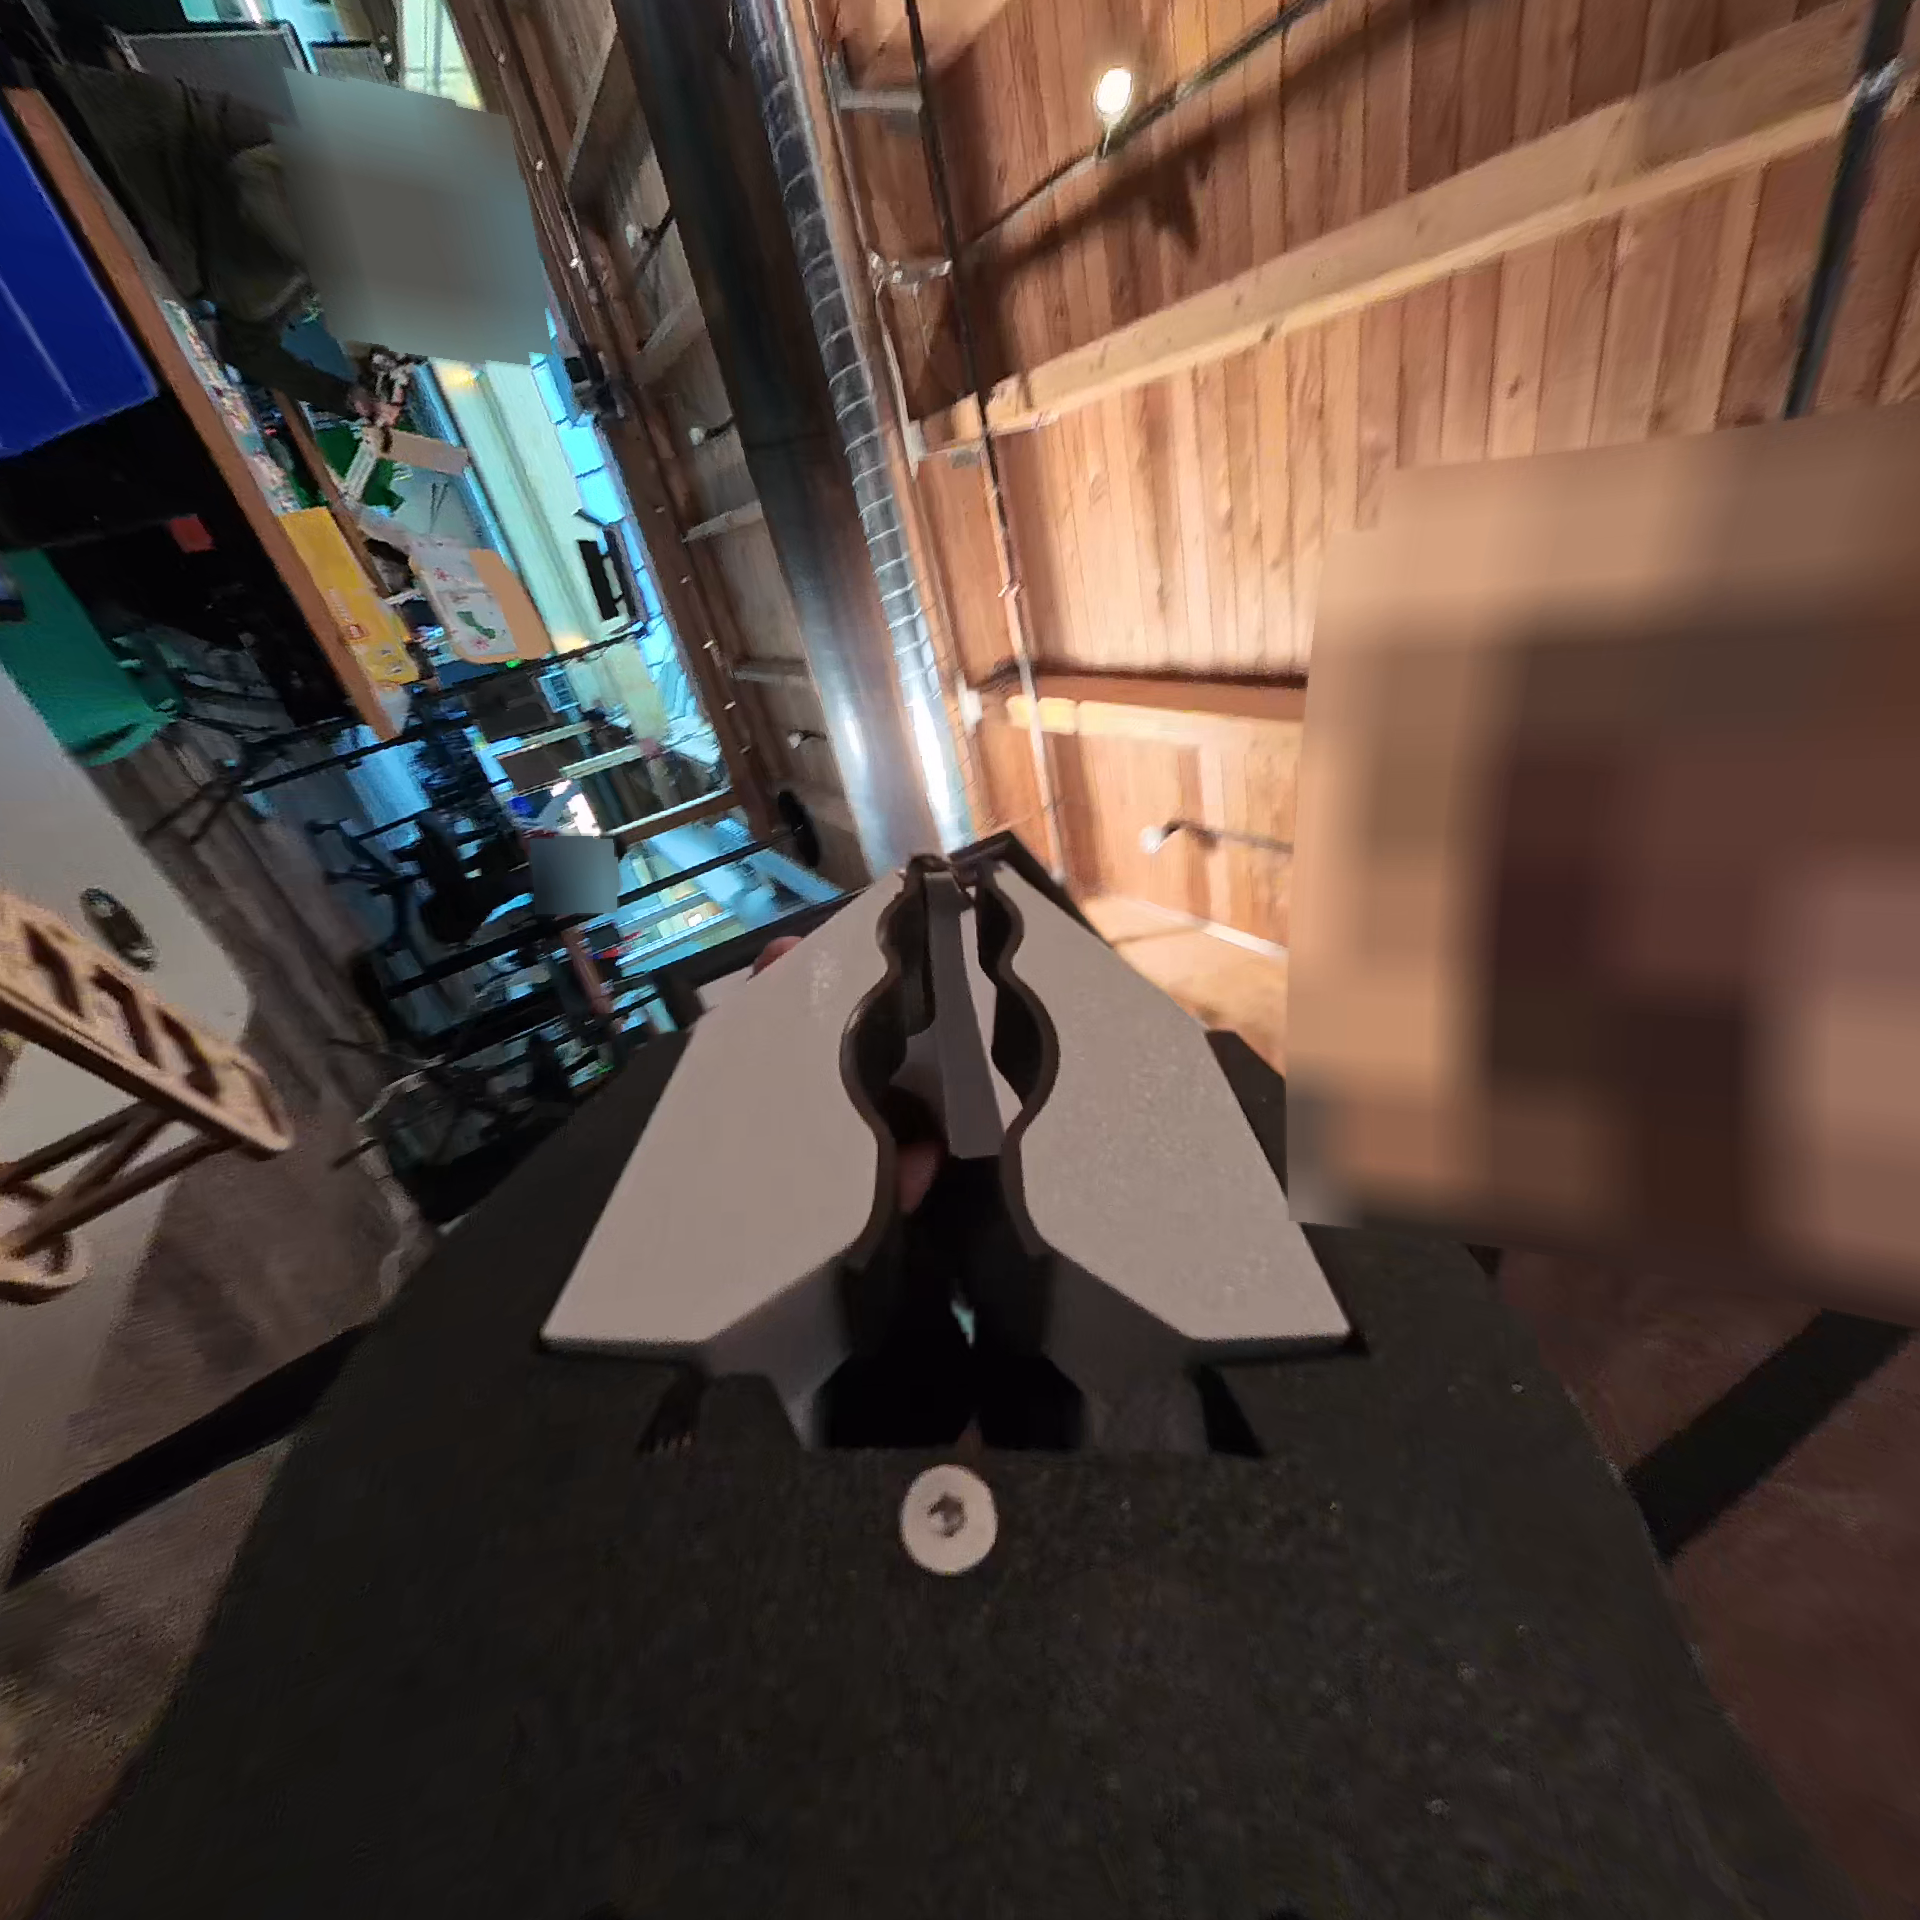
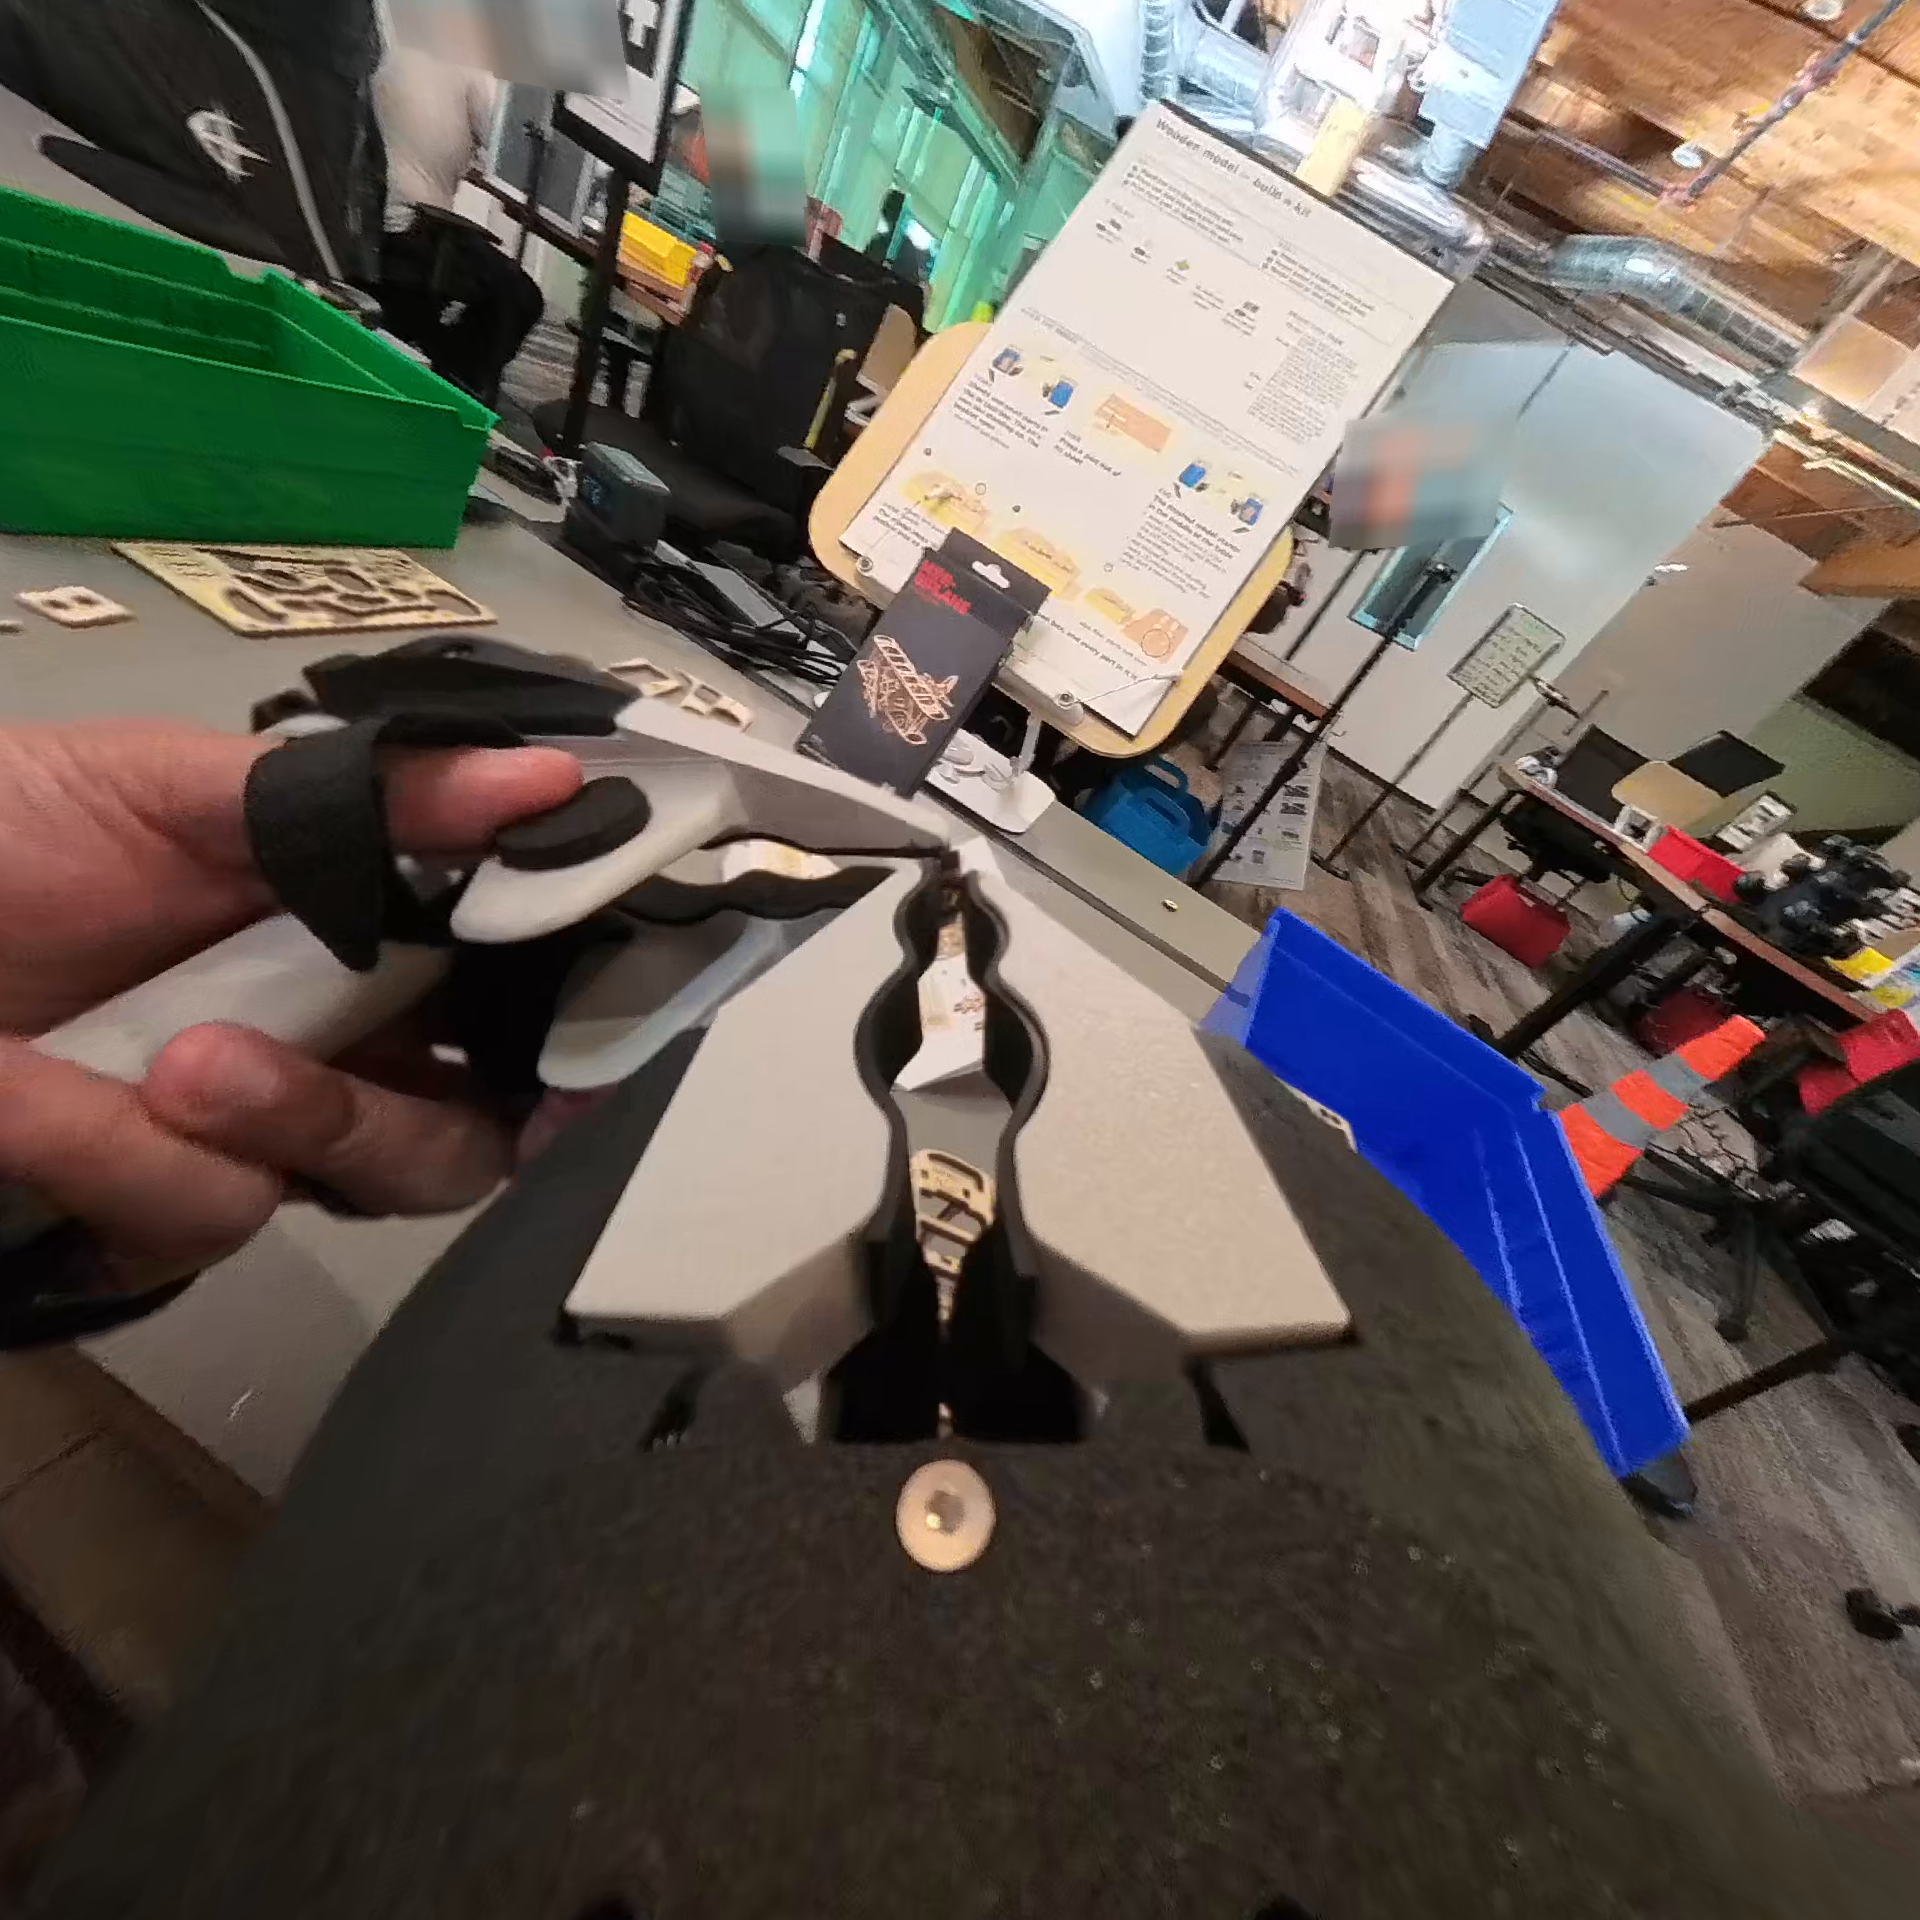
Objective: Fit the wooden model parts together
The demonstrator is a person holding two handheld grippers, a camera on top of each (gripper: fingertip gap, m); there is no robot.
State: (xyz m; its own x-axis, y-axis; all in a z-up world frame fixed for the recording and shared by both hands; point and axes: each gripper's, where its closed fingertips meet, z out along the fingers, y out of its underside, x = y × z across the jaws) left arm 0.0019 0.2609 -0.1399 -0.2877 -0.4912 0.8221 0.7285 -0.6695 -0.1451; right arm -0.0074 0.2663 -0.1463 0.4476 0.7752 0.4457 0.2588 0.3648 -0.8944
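Two grippers closed, one wooden part

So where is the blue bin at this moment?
In the right wrist view, the blue bin sits to the right of the right gripper, at the grey table's near edge.

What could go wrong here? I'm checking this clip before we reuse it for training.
1. The left tongs and right tongs meet tip to tip above the table; anything pinched there is too small to see and could slip.
2. A dropped part might land among the loose wooden pieces on the grey table and get lost.
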